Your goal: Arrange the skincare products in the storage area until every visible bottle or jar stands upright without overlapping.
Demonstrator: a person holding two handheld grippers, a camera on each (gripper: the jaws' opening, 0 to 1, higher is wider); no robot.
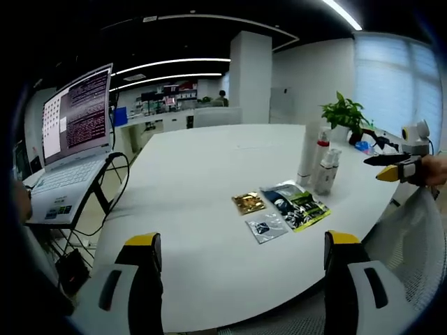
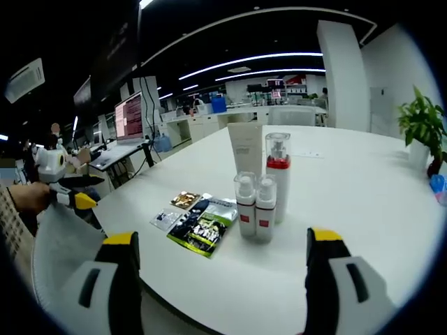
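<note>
Four skincare containers stand upright in a tight cluster on the white table (image 2: 363,181): a white tube (image 2: 246,150), a tall clear-capped bottle with a red band (image 2: 277,174), and two small bottles (image 2: 245,206) (image 2: 265,209) side by side in front. In the left gripper view the same cluster (image 1: 320,164) sits at the right. Both grippers hover off the table's near edge, well short of the bottles. My left gripper (image 1: 241,272) is open and holds nothing. My right gripper (image 2: 220,272) is open too.
Flat sachets lie beside the bottles: gold (image 2: 186,199), silver (image 2: 166,220), dark and green (image 2: 202,227). A potted plant (image 2: 422,125) stands at the far right edge. An open laptop (image 1: 73,139) sits on a stand at the left. A mesh chair back (image 1: 412,258) is near.
</note>
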